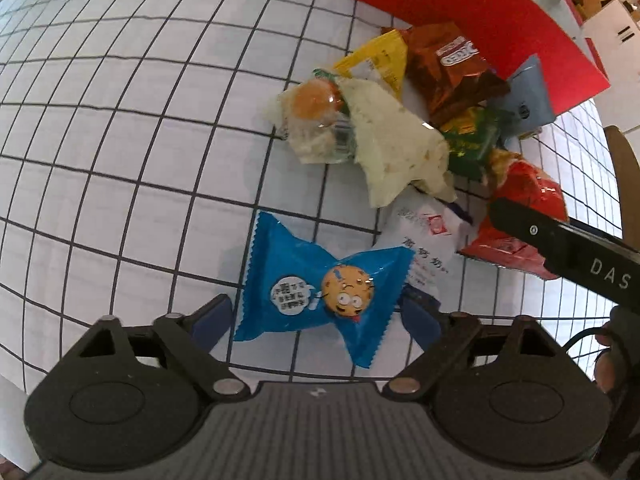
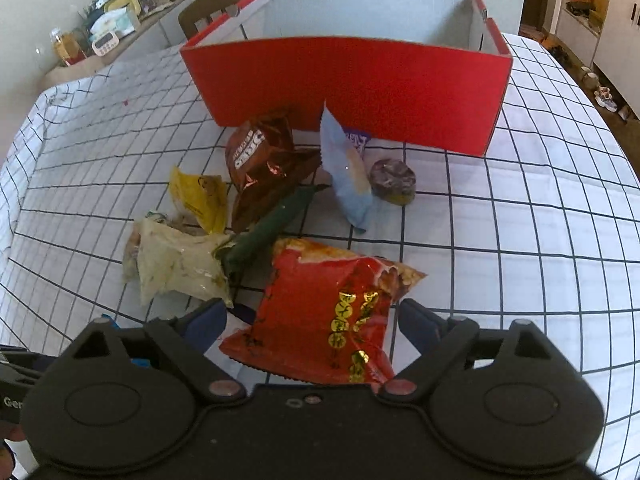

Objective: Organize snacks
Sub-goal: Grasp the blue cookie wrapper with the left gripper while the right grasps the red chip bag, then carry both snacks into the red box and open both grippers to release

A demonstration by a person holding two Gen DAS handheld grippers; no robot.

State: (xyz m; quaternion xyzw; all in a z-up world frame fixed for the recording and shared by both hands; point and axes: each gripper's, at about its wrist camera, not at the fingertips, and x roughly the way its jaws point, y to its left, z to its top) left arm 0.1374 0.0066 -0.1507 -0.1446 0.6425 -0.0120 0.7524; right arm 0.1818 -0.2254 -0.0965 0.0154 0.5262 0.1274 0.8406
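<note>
A blue cookie packet (image 1: 320,292) lies on the checked cloth between the fingers of my left gripper (image 1: 316,312), which is open around it. A red snack bag (image 2: 324,320) lies between the fingers of my right gripper (image 2: 312,320), also open. Beyond lie a pale wrapped snack (image 2: 176,260), a yellow packet (image 2: 200,196), a brown packet (image 2: 260,160), a green packet (image 2: 272,228), a light blue packet (image 2: 348,176) and a round dark snack (image 2: 392,180). The red box (image 2: 360,92) stands open behind them.
A white packet with printed text (image 1: 420,248) lies beside the blue one. The right gripper's body (image 1: 568,248) crosses the right of the left wrist view. A chair (image 2: 224,4) and a cluttered counter (image 2: 112,20) stand behind the table.
</note>
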